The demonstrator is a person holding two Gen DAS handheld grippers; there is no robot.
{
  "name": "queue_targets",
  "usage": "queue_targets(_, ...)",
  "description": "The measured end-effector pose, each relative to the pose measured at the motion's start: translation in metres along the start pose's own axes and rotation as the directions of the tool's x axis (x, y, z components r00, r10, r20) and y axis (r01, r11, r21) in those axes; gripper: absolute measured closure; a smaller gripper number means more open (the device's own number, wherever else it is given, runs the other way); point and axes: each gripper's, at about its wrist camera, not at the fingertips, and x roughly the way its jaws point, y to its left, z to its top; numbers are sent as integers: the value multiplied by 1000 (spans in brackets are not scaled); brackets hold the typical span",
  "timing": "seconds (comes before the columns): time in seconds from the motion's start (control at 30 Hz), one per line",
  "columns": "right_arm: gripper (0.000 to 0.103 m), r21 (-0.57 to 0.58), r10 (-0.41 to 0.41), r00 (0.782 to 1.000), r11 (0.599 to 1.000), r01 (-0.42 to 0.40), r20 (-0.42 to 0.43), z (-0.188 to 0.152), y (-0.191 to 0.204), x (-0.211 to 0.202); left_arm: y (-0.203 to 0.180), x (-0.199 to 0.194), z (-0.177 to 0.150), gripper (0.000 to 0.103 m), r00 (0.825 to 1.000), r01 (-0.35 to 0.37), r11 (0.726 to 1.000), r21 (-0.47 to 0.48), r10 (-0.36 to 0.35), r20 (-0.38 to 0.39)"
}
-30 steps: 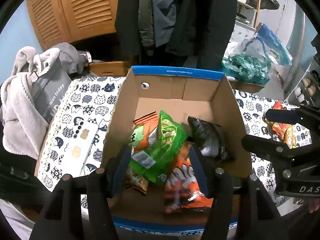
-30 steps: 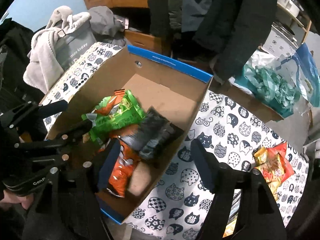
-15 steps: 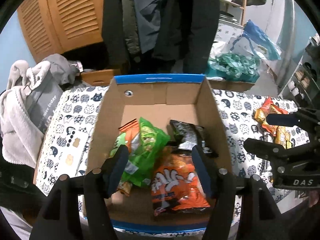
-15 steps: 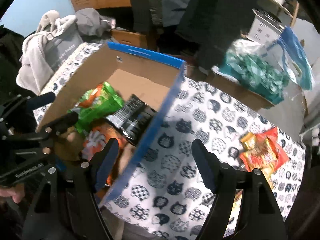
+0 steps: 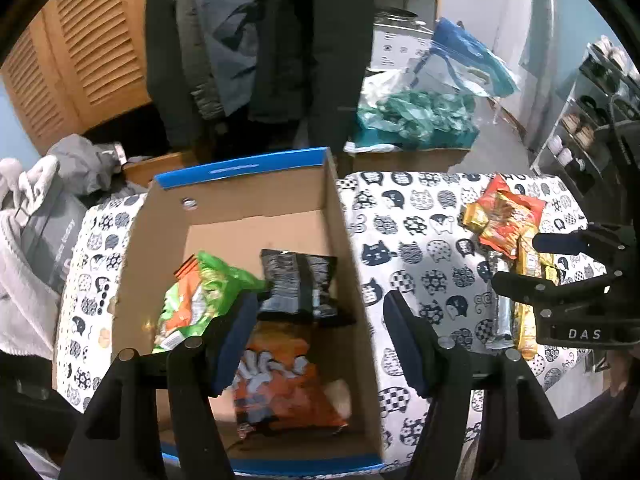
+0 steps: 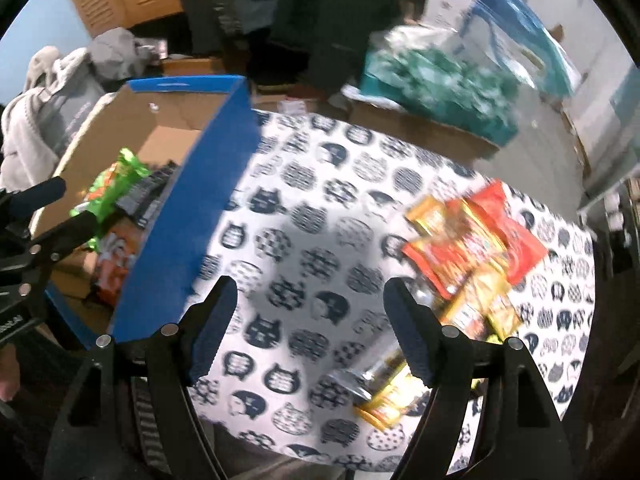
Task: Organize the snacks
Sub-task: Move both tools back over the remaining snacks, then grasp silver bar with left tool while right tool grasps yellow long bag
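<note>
A cardboard box (image 5: 340, 216) with blue outer walls holds a green snack bag (image 5: 200, 296), a black bag (image 5: 298, 282) and an orange bag (image 5: 280, 384). It also shows in the right wrist view (image 6: 192, 216). My left gripper (image 5: 320, 340) is open and empty over the box's near right side. My right gripper (image 6: 310, 330) is open and empty above the cat-print tablecloth (image 6: 320, 240), right of the box. A pile of red and yellow snack packets (image 6: 472, 248) lies to its right; it also shows in the left wrist view (image 5: 508, 220).
Yellow and silver packets (image 6: 384, 392) lie near the table's front edge. Dark coats (image 5: 260, 40) hang behind the table. Grey clothes (image 5: 32, 208) lie at the left. A teal plastic bag (image 5: 420, 120) sits on a carton at the back right.
Both grippers have swung to the right. The right gripper has left the box and is now over the tablecloth near the packet pile. Both stay open.
</note>
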Motion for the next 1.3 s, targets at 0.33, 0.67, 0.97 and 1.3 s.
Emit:
queue_targets(0.33,27,83,-49,998,995,53,-50,-24,-53,12,-49,19,6,36,999,35,997,63,-33,-37)
queue_targets(0.67,27,172,-63,991,982,83,-121,-49,-97,37,-99,41,9,36,997,45,985,165,-34,-69)
queue_targets(0.97,27,219,-66,981,970,107,-184,-65,-121,71,-131,75,5,36,992,56,970,236,-28,-120)
queue_targets(1.3,38,206,-49,979,974,90,-199,-73,-123,95,-150,110,-5,36,982,54,960,274,-1,-190)
